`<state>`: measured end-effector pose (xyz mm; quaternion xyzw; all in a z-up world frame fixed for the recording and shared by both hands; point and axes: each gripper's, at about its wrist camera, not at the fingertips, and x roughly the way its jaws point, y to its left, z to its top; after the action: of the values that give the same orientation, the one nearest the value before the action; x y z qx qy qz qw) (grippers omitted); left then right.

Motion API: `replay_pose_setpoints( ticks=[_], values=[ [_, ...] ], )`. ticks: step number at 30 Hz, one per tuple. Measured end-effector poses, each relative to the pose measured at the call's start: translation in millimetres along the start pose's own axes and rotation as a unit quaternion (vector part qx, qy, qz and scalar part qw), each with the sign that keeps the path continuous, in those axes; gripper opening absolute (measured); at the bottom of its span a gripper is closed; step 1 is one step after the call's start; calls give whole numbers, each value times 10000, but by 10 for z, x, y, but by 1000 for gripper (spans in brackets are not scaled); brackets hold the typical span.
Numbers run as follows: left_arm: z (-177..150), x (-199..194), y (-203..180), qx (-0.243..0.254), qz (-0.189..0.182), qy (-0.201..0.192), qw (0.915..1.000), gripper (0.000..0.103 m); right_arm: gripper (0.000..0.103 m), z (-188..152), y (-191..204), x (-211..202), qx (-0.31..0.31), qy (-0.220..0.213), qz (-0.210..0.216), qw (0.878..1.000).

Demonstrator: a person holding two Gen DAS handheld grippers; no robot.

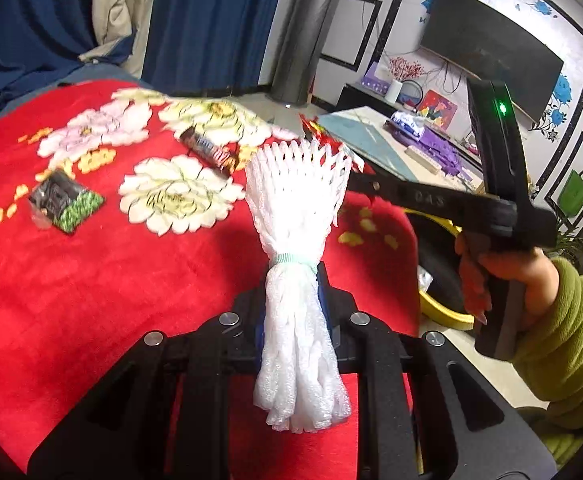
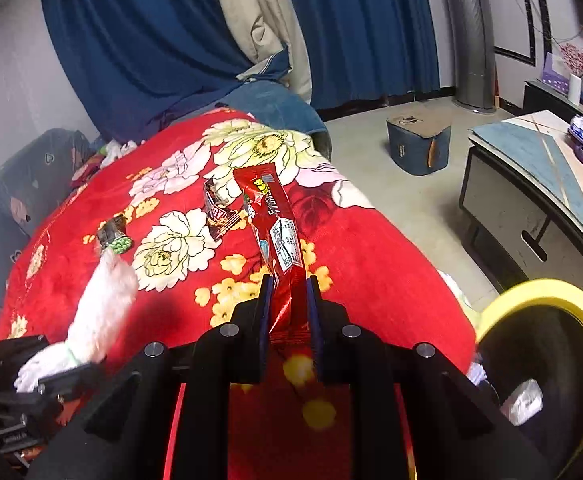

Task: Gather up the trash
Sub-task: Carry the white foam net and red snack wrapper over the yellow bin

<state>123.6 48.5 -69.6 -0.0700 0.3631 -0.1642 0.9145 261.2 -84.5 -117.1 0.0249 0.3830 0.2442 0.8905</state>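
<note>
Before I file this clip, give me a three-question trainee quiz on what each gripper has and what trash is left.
1. True or false: the left gripper is shut on the white foam net.
2. What does the right gripper hold? A) red snack wrapper B) green bag C) nothing
3. Fill in: two wrappers lie on the red ____.

Key:
1. True.
2. A, the red snack wrapper.
3. Blanket: the brown wrapper and the black-and-green wrapper rest on the red blanket, away from the yellow-rimmed bin.
</note>
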Motion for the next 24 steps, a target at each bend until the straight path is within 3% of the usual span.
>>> replay_pose_setpoints(
  ticks=[14, 24],
  values=[
    [238, -152, -484, 135, -289, -487, 9983, 13, 16, -143, -262, -634, 366, -411, -162, 9984],
    [336, -78, -923, 408, -544, -560, 9961, 13, 16, -333, -596, -1039, 615, -587, -476, 9952]
  ],
)
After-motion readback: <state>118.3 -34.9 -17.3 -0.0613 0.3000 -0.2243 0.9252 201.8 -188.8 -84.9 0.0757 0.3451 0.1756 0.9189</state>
